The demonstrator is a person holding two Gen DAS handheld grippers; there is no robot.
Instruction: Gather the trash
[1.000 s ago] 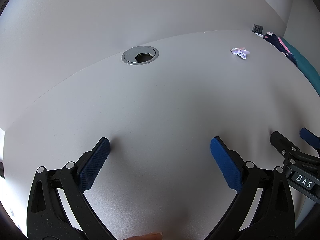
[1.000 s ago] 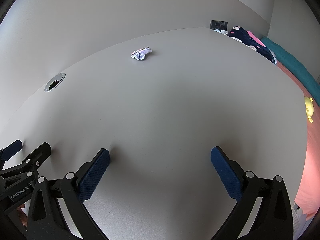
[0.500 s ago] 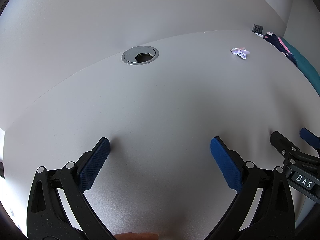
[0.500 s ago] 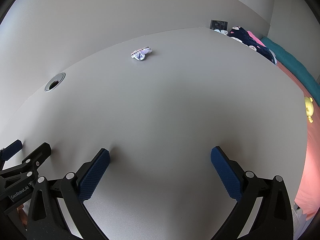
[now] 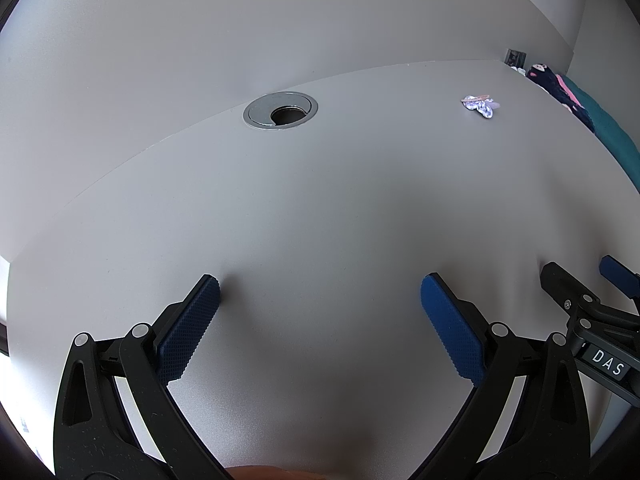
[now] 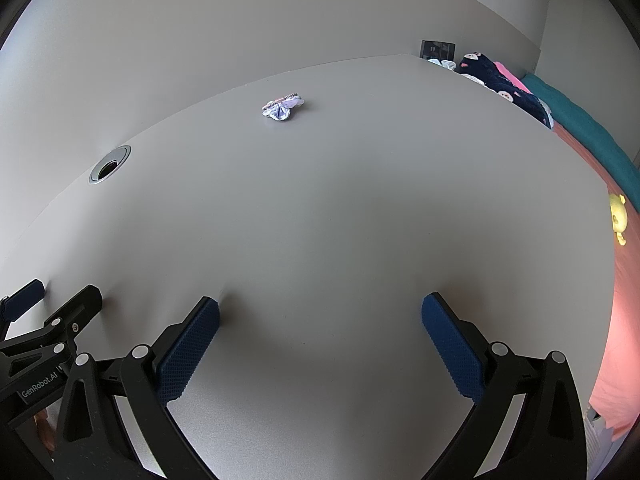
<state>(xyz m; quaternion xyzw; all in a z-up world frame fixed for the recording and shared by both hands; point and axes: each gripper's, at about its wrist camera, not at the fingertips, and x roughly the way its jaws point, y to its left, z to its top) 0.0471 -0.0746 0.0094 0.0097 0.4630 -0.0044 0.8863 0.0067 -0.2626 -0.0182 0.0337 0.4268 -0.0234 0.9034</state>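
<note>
Both tools, left tool point(image 5: 320, 292) and right tool point(image 6: 320, 312), spread wide, nothing gripped. Crumpled wrapper point(image 6: 282, 107) lay far across tabletop point(image 6: 360, 220), ahead-left of right tool, ahead-right of left; prob. nearer right.

You get soft, even daylight in both views, neither dim nor harsh. The pale surface point(image 5: 320, 200) shows no glare; it darkens gently toward the near edge. Faint, blurred shadows sit at the fingertips point(image 5: 208, 288) of your left hand-held gripper point(image 5: 320, 292) and right hand-held gripper point(image 6: 320, 308). Fisheye distortion bows the surface's far edge, and black vignetting fills the corners. Focus is crisp centrally, softer at the rim.
</note>
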